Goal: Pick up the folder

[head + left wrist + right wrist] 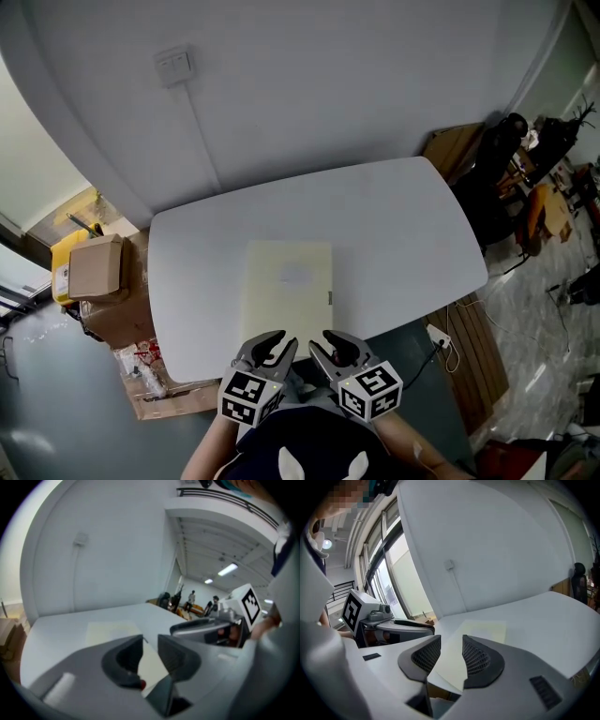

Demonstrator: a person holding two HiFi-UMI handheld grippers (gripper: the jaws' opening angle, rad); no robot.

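one table [403, 225], one pale folder [287, 291]. two grippers, a left gripper [278, 343] and a right gripper [323, 342], each with two jaws and one marker cube. two cardboard boxes, a small box [97, 267] and a bigger box [120, 323]. one switch plate [174, 66] on the wall. far back, at least two people [191, 598], too small to count surely.

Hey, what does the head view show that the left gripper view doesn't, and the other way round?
Only the head view: the left gripper from above with its marker cube, the table's whole outline, and a white power strip on the floor to the right.

Only the left gripper view: ceiling lights, people far off in the room, and the left gripper's jaws up close, standing apart.

Both: the pale folder lying flat on the white table, the wall switch, and the right gripper.
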